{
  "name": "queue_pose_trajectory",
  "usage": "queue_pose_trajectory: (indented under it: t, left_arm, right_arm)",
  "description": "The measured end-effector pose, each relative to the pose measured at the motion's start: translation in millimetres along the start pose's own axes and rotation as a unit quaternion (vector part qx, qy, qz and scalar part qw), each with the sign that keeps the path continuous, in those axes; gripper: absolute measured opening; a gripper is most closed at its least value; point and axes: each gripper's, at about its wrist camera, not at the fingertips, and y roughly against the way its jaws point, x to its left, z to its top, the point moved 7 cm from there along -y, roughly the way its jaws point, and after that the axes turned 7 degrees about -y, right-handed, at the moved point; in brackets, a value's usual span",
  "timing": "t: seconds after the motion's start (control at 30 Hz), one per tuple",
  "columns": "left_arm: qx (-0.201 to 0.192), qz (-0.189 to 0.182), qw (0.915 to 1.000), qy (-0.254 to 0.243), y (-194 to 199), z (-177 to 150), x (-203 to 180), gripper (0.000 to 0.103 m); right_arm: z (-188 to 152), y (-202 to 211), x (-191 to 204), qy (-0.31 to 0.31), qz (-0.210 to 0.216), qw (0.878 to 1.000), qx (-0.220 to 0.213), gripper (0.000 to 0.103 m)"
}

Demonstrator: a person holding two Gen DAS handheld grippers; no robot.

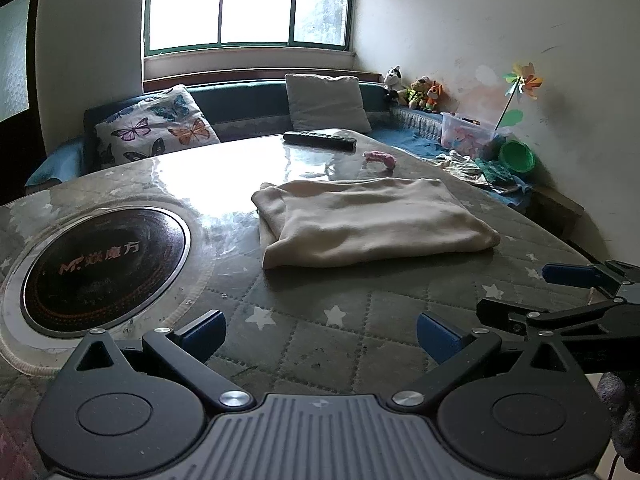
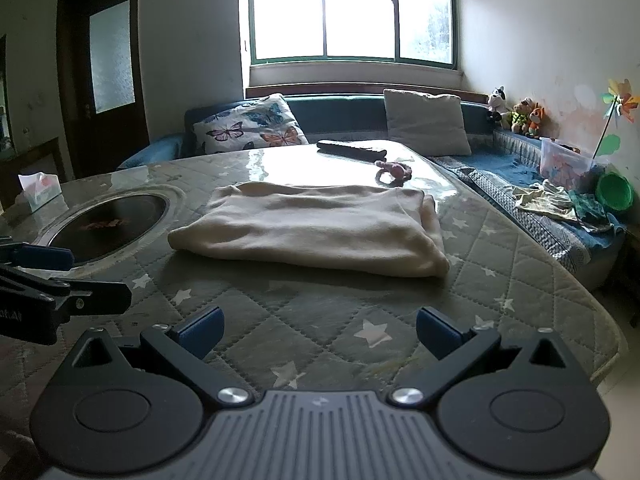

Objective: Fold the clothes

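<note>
A cream garment (image 1: 372, 222) lies folded into a flat rectangle on the quilted star-pattern table cover (image 1: 360, 320); it also shows in the right wrist view (image 2: 316, 228). My left gripper (image 1: 320, 338) is open and empty, held over the cover short of the garment. My right gripper (image 2: 318, 334) is open and empty, also short of the garment. The right gripper shows at the right edge of the left wrist view (image 1: 560, 292). The left gripper shows at the left edge of the right wrist view (image 2: 60, 276).
A round black cooktop (image 1: 104, 268) is set into the table at left. A remote control (image 1: 320, 140) and a pink toy (image 1: 380, 159) lie at the far side. A tissue box (image 2: 38, 190) stands far left. A sofa with cushions (image 1: 326, 102), loose clothes (image 2: 552, 200) and toys lies beyond.
</note>
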Motion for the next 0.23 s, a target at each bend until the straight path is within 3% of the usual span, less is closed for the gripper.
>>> queue_pose_trajectory:
  t: [0.23]
  left_arm:
    - [-0.007,-0.002,1.0,-0.004,4.7,1.2,-3.8,0.103]
  right_arm:
    - [-2.2,5.5,0.7,0.0,0.001,1.0,-0.003,0.103]
